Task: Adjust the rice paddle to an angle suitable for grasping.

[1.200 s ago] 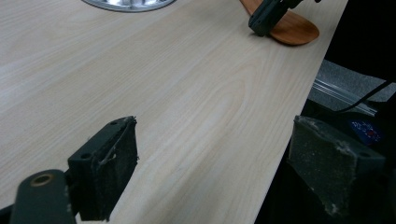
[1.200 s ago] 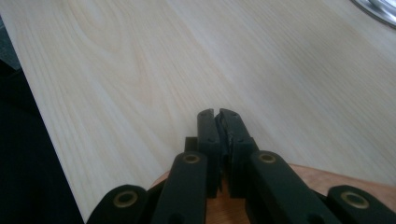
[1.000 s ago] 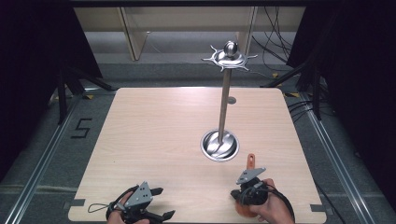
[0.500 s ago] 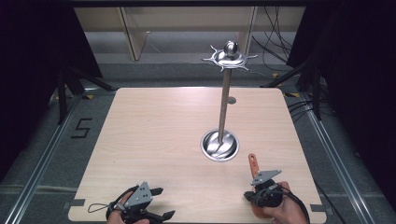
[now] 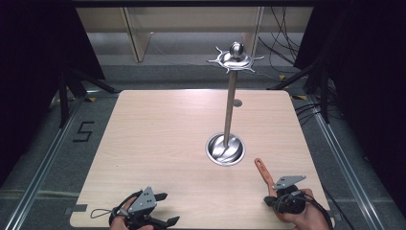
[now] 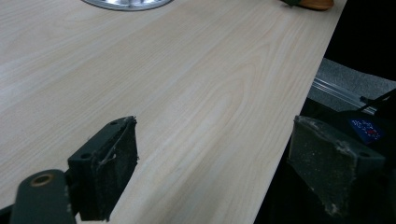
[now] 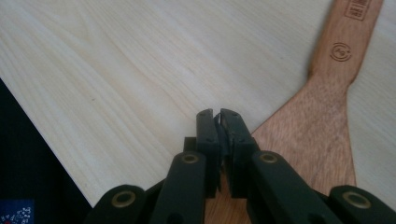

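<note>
Stand (image 5: 230,105): rising tall right of the counter's (image 5: 158,143) middle, its round base (image 5: 225,149) blocking low passes there.
Left of stand: bare wood lying wide open.
Behind stand: a small grey disc (image 5: 237,102) sitting just beside the pole.
Front-right of stand: wooden spatula (image 5: 262,171) lying across the lane, the shut right claw (image 5: 271,195) occupying its near end.
Front-left of stand: left claw (image 5: 163,208) resting at the near edge.

A stand (image 5: 229,112) rose from its base (image 5: 225,149) on the table (image 5: 158,139). Right of that base and nearer the person lay a spatula (image 5: 263,171). The left gripper (image 5: 143,214) sat well left of the base, at the near edge.
</note>
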The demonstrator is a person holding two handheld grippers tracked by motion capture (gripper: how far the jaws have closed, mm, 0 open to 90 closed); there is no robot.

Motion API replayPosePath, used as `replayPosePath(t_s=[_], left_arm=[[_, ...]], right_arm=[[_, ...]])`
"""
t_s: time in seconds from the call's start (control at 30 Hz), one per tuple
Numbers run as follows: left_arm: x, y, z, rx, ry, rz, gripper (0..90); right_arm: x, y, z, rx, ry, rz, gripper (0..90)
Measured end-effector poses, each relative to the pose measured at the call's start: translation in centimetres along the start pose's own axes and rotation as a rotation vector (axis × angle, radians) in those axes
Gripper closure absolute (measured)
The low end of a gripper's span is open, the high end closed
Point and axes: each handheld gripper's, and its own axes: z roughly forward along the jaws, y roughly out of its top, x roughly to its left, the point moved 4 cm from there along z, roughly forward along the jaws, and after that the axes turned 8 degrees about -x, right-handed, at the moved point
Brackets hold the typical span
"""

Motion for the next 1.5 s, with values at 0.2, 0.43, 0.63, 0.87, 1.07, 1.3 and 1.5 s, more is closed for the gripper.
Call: replayPosePath(t_s=[0.2, 0.43, 0.63, 0.87, 1.07, 1.3, 1.5], left_arm=[[0.0, 0.1, 0.0, 0.003, -0.007, 0.008, 14.9], [0.3, 0.1, 0.3, -0.015, 0.020, 0.045, 14.8], [0.3, 0.2, 0.2, -0.007, -0.006, 0.039, 14.8], [0.1, 0.1, 0.1, -0.005, -0.004, 0.022, 14.9], [0.2, 0.1, 0.0, 0.002, -0.003, 0.030, 14.9], [0.2, 0.2, 0.0, -0.002, -0.006, 0.028, 14.8], [0.2, 0.2, 0.0, -0.002, -0.006, 0.029, 14.9]], right_arm=[[-0.3, 1.0, -0.9, -0.055, -0.027, 0.020, 83.6], [-1.6, 3.0, -1.4, -0.058, -0.090, 0.010, 69.0], [-2.9, 4.7, -1.4, -0.015, -0.126, 0.044, 54.3], [-3.9, 5.8, 0.4, 0.107, -0.140, 0.110, 41.9], [-4.4, 6.1, 1.2, 0.144, -0.151, 0.101, 41.4], [-4.9, 6.3, 2.4, 0.218, -0.148, 0.081, 44.9], [-5.0, 6.7, 3.0, 0.231, -0.148, 0.072, 51.1]])
